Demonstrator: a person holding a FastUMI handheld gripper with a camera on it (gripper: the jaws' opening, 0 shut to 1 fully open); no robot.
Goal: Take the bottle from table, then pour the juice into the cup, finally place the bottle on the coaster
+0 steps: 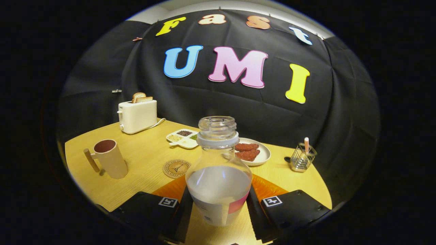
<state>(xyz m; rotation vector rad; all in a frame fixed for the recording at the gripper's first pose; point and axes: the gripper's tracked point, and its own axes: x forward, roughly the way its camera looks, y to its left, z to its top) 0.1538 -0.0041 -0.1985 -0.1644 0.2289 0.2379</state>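
Note:
A clear uncapped bottle (218, 173), about half full of pale juice, stands upright between my two fingers. The gripper (219, 207) is shut on the bottle, both black pads pressing its lower sides. Whether the bottle's base rests on the wooden table (143, 160) is hidden. A beige cup (109, 159) with a wooden handle and a dark inside stands ahead to the left. The round cork coaster (175, 168) lies flat just ahead of the left finger, between the cup and the bottle.
A white toaster (137, 115) with bread stands at the back left. A divided white dish (183, 137) of grains and a white plate (252, 152) of reddish food lie behind the bottle. A wire holder (302, 158) stands to the right.

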